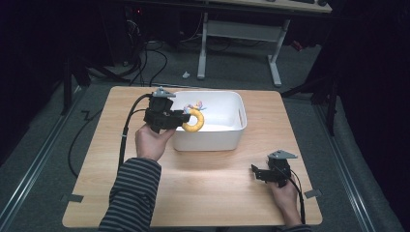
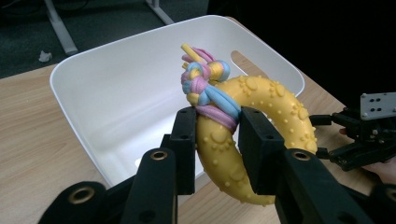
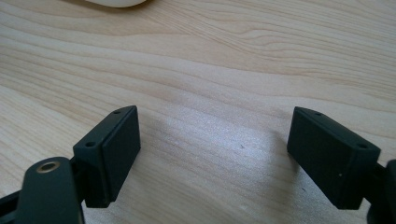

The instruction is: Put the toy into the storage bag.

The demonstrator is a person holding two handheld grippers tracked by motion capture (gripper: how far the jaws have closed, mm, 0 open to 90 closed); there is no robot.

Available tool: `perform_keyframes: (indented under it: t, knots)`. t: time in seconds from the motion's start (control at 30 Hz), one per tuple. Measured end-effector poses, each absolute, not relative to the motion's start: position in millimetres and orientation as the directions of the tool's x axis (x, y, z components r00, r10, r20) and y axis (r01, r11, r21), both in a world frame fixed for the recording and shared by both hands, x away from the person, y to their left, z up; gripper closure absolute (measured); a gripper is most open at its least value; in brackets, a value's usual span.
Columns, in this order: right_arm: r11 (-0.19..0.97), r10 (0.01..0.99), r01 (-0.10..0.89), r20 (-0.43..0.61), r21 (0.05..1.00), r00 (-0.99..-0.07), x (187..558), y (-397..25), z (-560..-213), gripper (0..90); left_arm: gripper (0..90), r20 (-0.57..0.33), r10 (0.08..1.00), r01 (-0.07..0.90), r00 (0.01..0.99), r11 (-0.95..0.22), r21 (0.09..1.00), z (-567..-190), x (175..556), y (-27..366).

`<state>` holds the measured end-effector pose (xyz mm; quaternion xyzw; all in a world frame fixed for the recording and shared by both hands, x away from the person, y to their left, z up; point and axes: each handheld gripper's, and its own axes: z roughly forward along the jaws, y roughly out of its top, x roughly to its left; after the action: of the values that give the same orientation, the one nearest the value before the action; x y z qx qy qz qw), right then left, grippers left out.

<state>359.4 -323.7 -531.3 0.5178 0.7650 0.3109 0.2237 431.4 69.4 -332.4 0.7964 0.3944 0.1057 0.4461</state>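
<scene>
Two grippers in play, and we hold one in each hand. Our left gripper (image 2: pixel 217 140) is clamped on a yellow ring toy (image 2: pixel 261 121), jaws pressing the ring's bumpy band from either side just below the knotted pastel rope (image 2: pixel 205 84) tied onto it. In the high view the left gripper (image 1: pixel 186 118) carries the yellow ring toy (image 1: pixel 194 121) at the near-left rim of the white bin (image 1: pixel 232 133), raised off the table; the ring looks to sit partly over the rim, rope end pointing into the bin.

Key relation: the bin's open floor lies ahead of and below the jaws, to the right of our left hand (image 1: pixel 151 141) as the high view shows it. The ring stands roughly upright in the grip, its plane running along the jaws' reach, so we judge a short push forward over the rim and then opening the jaws would drop it inside. Risk, as we read it: the lower curve of the ring hangs close to the rim and could catch on it if we let go too soon.

Our right gripper (image 1: pixel 261 173) sits well apart at the near-right of the wooden table (image 1: pixel 217 193), jaws wide apart with nothing between them, bare wood under it in the right gripper view (image 3: pixel 212 154). Left hand is clearly the nearer one to the bin.
</scene>
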Motion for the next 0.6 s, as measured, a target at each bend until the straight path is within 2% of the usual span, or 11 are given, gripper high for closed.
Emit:
perform_keyframes:
  t: [0.6]
  knots:
    - [0.273, 0.930, 0.651, -0.022, 0.708, -0.367, 359, -324, -531, 17.4, 68.3, -0.229, 0.739, 0.563, 0.633, -0.238, 0.791, -338, 456, 69]
